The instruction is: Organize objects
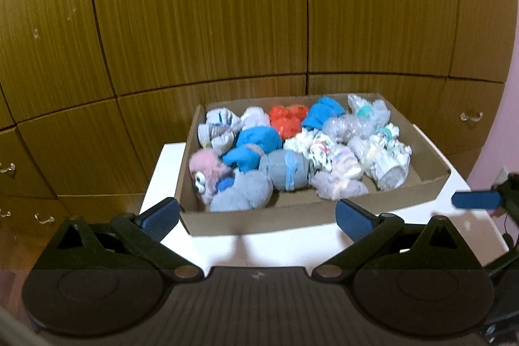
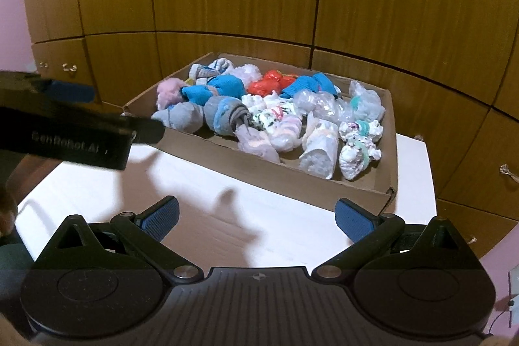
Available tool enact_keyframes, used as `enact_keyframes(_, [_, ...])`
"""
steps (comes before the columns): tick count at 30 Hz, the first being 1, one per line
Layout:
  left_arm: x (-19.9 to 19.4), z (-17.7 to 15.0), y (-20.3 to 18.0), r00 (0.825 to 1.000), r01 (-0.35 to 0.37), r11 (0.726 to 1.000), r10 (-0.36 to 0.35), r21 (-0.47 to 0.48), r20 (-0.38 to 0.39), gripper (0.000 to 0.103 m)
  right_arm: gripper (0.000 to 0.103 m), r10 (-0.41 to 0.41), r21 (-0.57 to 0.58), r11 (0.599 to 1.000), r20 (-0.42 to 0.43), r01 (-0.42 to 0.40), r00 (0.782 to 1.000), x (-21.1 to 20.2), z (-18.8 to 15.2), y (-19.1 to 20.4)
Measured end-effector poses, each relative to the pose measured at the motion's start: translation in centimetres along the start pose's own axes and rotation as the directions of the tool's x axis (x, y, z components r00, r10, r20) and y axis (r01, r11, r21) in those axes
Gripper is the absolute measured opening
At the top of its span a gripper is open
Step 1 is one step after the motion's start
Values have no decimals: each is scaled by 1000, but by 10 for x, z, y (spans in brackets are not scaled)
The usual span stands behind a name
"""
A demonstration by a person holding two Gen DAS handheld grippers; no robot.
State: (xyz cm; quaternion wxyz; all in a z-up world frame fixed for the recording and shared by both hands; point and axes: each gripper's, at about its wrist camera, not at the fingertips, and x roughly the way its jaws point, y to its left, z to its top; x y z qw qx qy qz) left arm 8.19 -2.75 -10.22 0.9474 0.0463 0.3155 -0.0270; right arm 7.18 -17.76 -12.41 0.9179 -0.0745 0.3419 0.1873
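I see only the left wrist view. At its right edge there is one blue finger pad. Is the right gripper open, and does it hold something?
Observer: The right wrist view shows the right gripper open, fingers wide apart, nothing between them.
Operator: Has it reached the socks?
Observer: No. Its fingers are over the white table, short of the cardboard box with the socks.

Matt brown cardboard box (image 1: 246,224), soft cloth sock bundles (image 1: 287,172), wood-grain cabinet (image 1: 201,5), smooth white table (image 2: 201,203)
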Motion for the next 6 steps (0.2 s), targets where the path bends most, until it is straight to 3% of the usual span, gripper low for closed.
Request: enact_keyframes(6, [1, 6, -4, 1000, -21, 1000, 21, 16, -1, 102, 103, 8, 9, 1000, -1, -8, 1000, 3, -1, 4])
